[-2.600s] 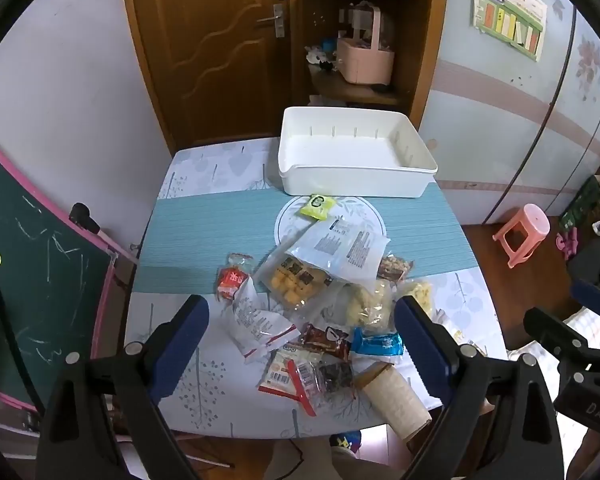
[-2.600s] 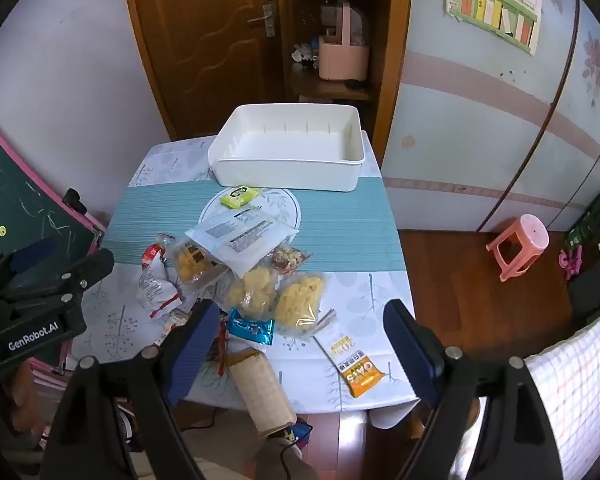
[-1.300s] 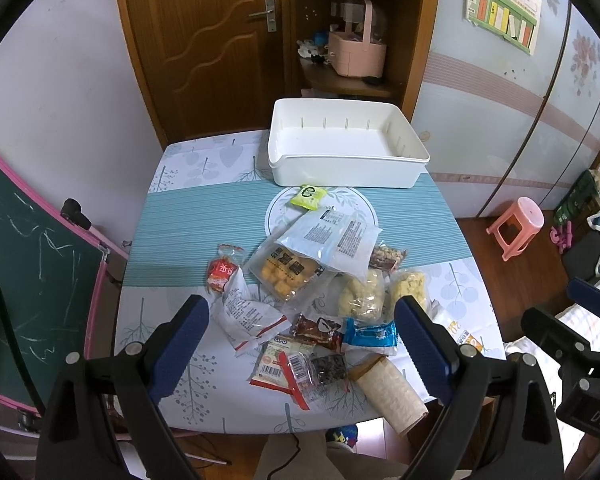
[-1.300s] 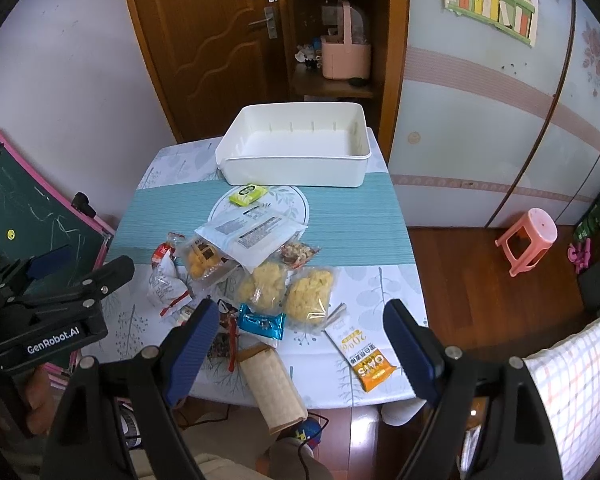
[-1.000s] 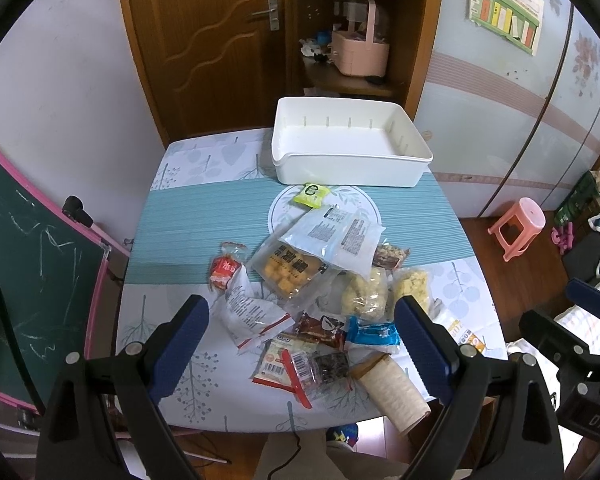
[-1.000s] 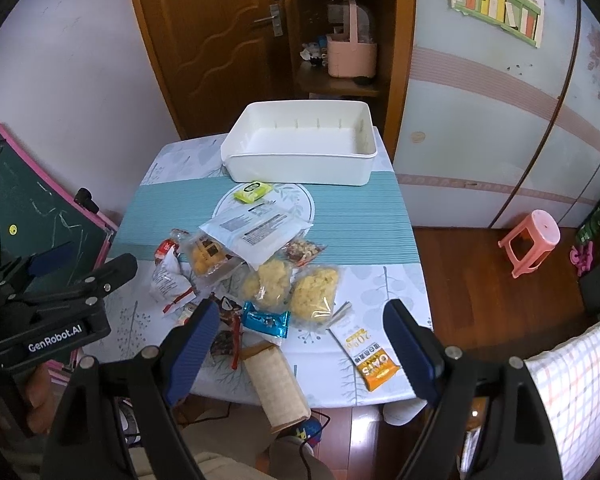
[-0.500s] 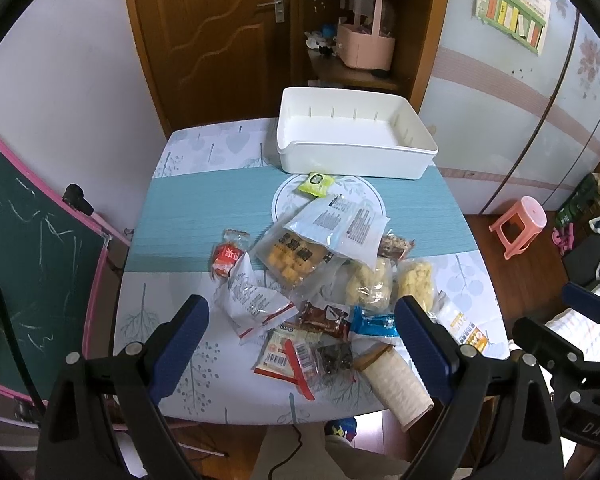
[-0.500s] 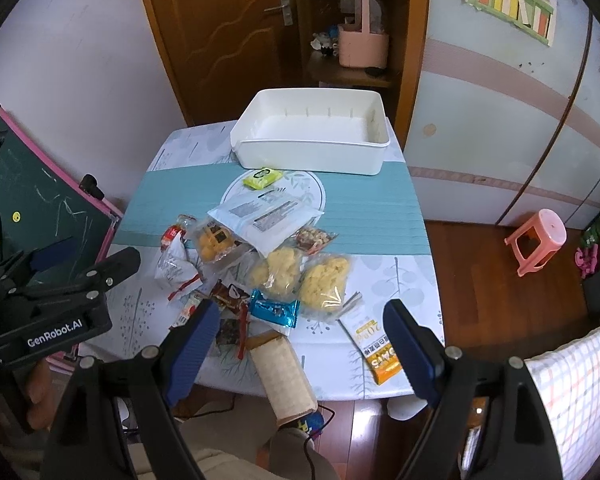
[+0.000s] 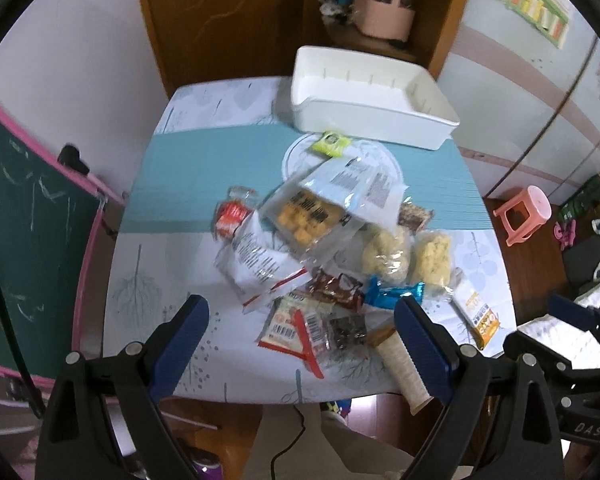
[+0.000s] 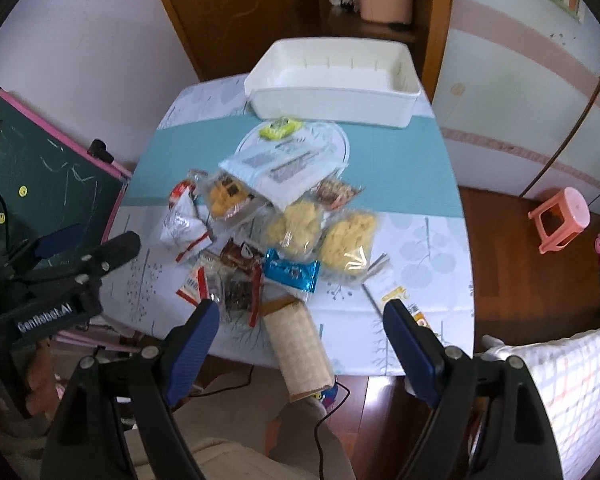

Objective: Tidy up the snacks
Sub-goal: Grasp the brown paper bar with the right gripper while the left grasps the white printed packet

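Note:
A pile of snack packets [image 9: 324, 236] lies on the table, also in the right wrist view [image 10: 276, 216]. It holds a white pouch [image 9: 356, 188], a yellow-cube bag [image 9: 304, 220], two puffed-snack bags [image 10: 348, 240], a blue bar [image 10: 292, 274], a tan cracker sleeve [image 10: 296, 348] and an orange packet [image 9: 480, 320]. An empty white bin [image 9: 368, 96] stands at the far edge, also in the right wrist view [image 10: 332, 80]. My left gripper [image 9: 300, 328] is open above the near packets. My right gripper [image 10: 300, 328] is open above the cracker sleeve. Both are empty.
A small green packet [image 9: 331, 143] lies just before the bin. A green chalkboard [image 9: 24, 240] leans at the table's left. A pink stool [image 10: 560, 216] stands on the wood floor to the right. A wooden door and a shelf with a pink basket [image 9: 384, 12] are behind.
Both grippers have dropped lower and closer to the table, so the snack pile looks larger. Nothing on the table has moved. Both stay open.

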Demonstrator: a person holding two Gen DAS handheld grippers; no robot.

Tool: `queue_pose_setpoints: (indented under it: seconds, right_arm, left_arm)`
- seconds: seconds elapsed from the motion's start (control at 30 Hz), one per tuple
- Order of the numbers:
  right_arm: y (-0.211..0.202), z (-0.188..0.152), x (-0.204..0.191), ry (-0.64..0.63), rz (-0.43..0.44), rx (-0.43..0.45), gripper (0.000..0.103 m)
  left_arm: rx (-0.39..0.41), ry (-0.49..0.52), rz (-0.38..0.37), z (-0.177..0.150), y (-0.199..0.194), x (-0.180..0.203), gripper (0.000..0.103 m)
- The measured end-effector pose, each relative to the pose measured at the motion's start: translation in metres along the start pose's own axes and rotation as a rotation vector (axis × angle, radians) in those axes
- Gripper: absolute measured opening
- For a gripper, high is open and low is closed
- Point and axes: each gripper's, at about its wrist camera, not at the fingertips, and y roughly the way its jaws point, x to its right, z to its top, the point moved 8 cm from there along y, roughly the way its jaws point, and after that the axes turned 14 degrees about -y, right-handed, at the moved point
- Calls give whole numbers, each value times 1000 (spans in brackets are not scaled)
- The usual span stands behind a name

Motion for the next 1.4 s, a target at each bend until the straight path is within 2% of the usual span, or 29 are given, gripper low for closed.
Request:
queue_pose_setpoints:
  seconds: [0.13,0.3,0.6,0.77,0.9,1.2,1.4]
  right_arm:
    - [15,-7,-2,-32,-6,-34,85]
    - [42,-20,-2,-80,-18,-98,85]
    - [100,-58,-10,-120,49,-232,84]
    - [128,-74,-11,-131,64,-293,83]
    - [147,-84,-15,-157,50,-343,77]
    - [164,-84,-37,-253,58,-359,77]
    - [178,-88,-48,-302,28,-371,75]
  left_arm:
    - [-41,-57,-10,-1,17,-22,93]
    - [-67,-26,36,-13,44,-46,93]
    - [-178,-100,39,-27,95,-79,93]
    - [-201,-160,25,-14,116,-82,93]
    - [-223,-209,3,1,133,-77,93]
    - [-262,-295,-16,29,165,-68,93]
    - [-283,-292,46,35,184,-63,93]
